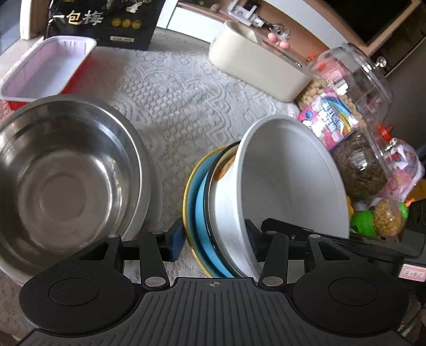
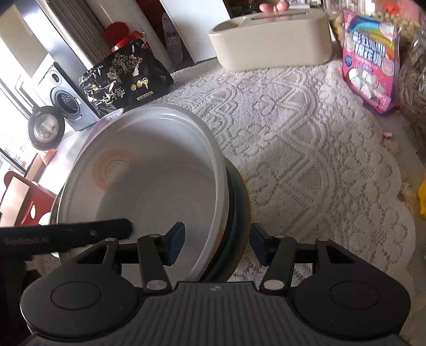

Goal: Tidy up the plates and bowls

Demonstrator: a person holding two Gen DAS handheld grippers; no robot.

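A stack of dishes is held tilted above the table: a white bowl (image 1: 287, 181) nested in a blue bowl (image 1: 203, 213) and a gold-rimmed plate (image 1: 187, 197). My left gripper (image 1: 214, 241) is shut on the stack's near edge, one pad outside the plate, one inside the white bowl. My right gripper (image 2: 217, 244) grips the same stack from the other side, one pad inside the white bowl (image 2: 149, 173), one outside the dark rims (image 2: 238, 202). A large steel bowl (image 1: 66, 181) sits on the table to the left.
A red tray with white inside (image 1: 45, 71) lies at the far left. A black snack bag (image 1: 106, 21), a cream box (image 1: 255, 61), clear jars (image 1: 354, 87) and a pink candy bag (image 2: 370, 61) ring the lace tablecloth (image 2: 306, 149).
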